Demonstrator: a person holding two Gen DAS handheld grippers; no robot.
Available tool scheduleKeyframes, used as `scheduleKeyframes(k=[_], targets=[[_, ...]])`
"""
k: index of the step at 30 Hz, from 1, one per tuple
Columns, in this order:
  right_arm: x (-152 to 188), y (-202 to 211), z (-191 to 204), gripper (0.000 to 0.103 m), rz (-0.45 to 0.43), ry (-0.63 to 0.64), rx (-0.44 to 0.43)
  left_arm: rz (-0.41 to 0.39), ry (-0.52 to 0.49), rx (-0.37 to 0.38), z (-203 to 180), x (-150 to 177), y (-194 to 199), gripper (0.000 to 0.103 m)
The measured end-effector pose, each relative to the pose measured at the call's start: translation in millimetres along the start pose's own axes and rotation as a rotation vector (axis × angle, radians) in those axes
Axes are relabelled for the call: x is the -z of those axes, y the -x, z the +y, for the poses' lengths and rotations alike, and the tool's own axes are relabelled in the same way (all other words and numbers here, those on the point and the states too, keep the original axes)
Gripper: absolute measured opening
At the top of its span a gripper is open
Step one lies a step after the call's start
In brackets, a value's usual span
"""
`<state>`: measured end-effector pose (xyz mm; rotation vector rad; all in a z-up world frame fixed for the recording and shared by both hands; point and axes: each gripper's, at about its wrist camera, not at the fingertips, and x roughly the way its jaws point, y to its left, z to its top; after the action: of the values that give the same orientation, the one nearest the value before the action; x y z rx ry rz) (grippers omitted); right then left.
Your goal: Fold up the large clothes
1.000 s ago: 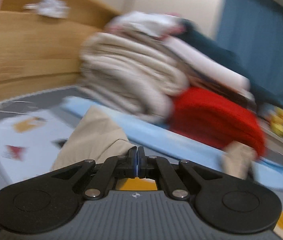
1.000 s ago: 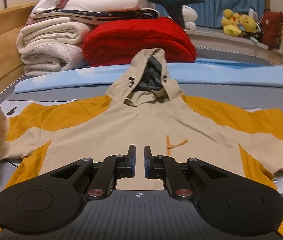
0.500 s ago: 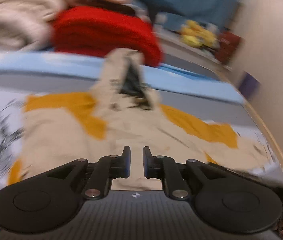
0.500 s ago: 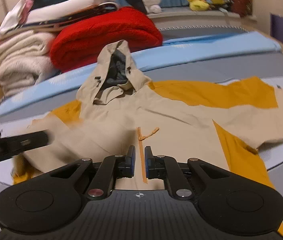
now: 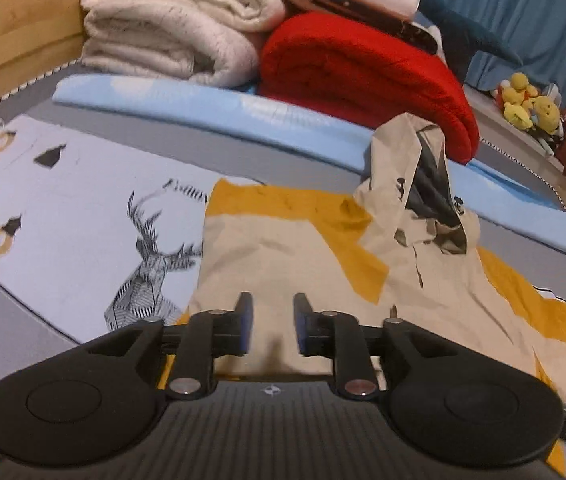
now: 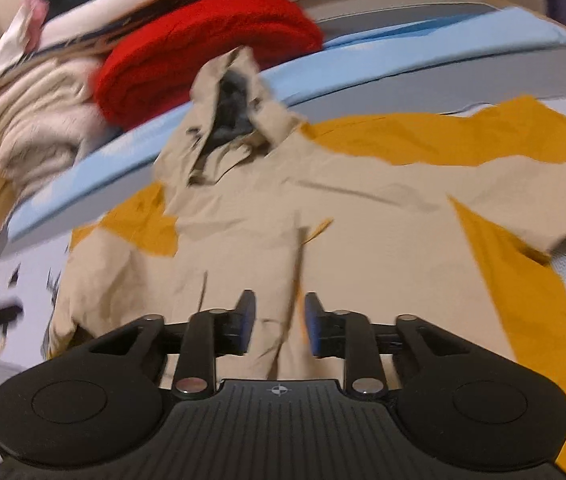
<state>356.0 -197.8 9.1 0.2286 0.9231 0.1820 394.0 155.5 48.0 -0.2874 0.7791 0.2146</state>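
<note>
A beige and mustard-yellow hooded jacket (image 5: 283, 248) lies flat on the bed, its hood (image 5: 423, 184) standing up toward the pillows. Its left sleeve lies folded in over the body (image 6: 131, 248). Its right sleeve (image 6: 463, 140) is spread out to the side. My left gripper (image 5: 271, 330) is open and empty, just above the folded left part of the jacket. My right gripper (image 6: 277, 326) is open and empty over the middle of the jacket's front (image 6: 323, 248).
A patterned white sheet (image 5: 63, 216) covers the bed left of the jacket. Behind it are a light blue pad (image 5: 203, 108), a red blanket (image 5: 363, 76), folded white blankets (image 5: 171, 28) and a wooden headboard (image 5: 11, 24). Plush toys (image 5: 527, 100) sit at the far right.
My left gripper let go of the left sleeve, which now lies folded over the body, and it swung right and opened. My right gripper opened wider and shifted left over the jacket.
</note>
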Motion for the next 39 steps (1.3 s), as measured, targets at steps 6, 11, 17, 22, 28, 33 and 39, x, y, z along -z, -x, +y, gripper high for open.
scheduleKeyframes(k=[6, 11, 17, 22, 28, 33, 39], targets=[[12.9, -27.1, 39.8, 0.039, 0.041, 0.28, 0.004, 0.082, 0.007, 0.0, 20.1, 10.1, -22.3, 0.028], [29.3, -51.8, 54.4, 0.039, 0.096, 0.415, 0.033, 0.104, 0.053, 0.007, 33.3, 6.2, -29.7, 0.028], [39.7, -63.4, 63.8, 0.034, 0.092, 0.556, 0.087, 0.127, 0.062, 0.009, 33.2, 6.5, -37.8, 0.028], [15.4, -46.0, 41.9, 0.004, -0.03, 0.335, 0.095, 0.129, 0.057, 0.014, 30.5, 7.0, -39.9, 0.028], [-6.1, -2.0, -46.7, 0.004, -0.281, -0.39, 0.19, 0.139, 0.045, -0.004, 31.2, 9.9, -44.5, 0.028], [2.6, -27.8, -98.5, 0.013, -0.088, -0.641, 0.179, 0.164, 0.043, 0.006, 28.5, 13.8, -50.9, 0.028], [-5.2, -34.6, -118.9, 0.033, -0.064, -0.694, 0.177, 0.203, 0.042, 0.021, 23.4, 19.4, -60.1, 0.033]])
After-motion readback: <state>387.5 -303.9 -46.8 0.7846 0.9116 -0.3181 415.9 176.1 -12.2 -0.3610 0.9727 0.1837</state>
